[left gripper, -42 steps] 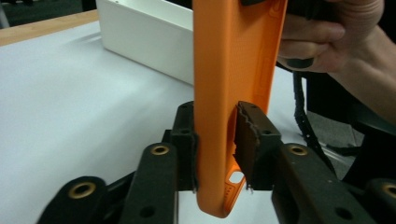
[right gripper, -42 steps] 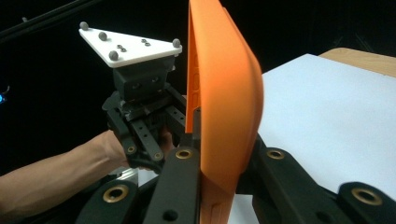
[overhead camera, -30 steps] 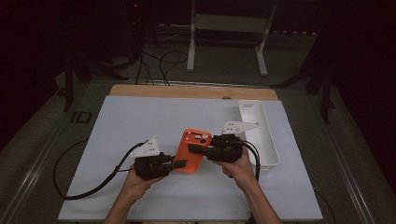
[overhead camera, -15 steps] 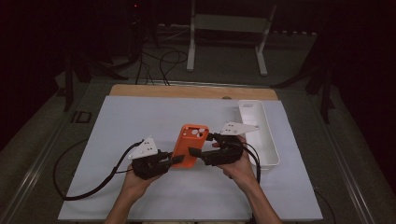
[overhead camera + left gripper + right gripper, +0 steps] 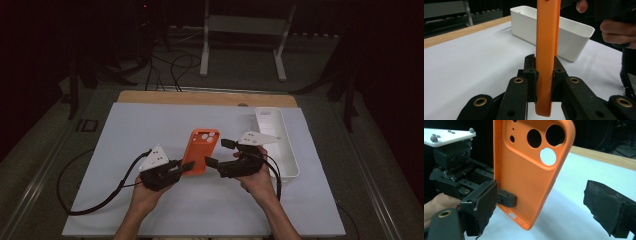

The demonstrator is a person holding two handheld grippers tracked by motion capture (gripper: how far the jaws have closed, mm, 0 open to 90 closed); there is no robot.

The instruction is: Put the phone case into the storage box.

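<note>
An orange phone case [image 5: 200, 150] with round camera holes is held above the white mat. My left gripper [image 5: 187, 166] is shut on its lower end. In the left gripper view the case [image 5: 547, 50] stands edge-on between the pads of that gripper [image 5: 544, 75]. My right gripper [image 5: 218, 153] sits just right of the case, and its jaws have just been opening. In the right gripper view its pads stand wide apart [image 5: 544, 207], with the case [image 5: 531, 170] between them, nearer the left pad. The right pad is well clear of the case.
A long white tray [image 5: 277, 145] lies on the mat to the right, close behind the right hand. A wooden board edge [image 5: 205, 97] runs along the far side of the mat. The left gripper's cable [image 5: 90, 200] loops at the front left.
The right gripper's jaws have opened wide and let go of the case. The case, held by the left gripper alone, now points away toward the far side of the table.
</note>
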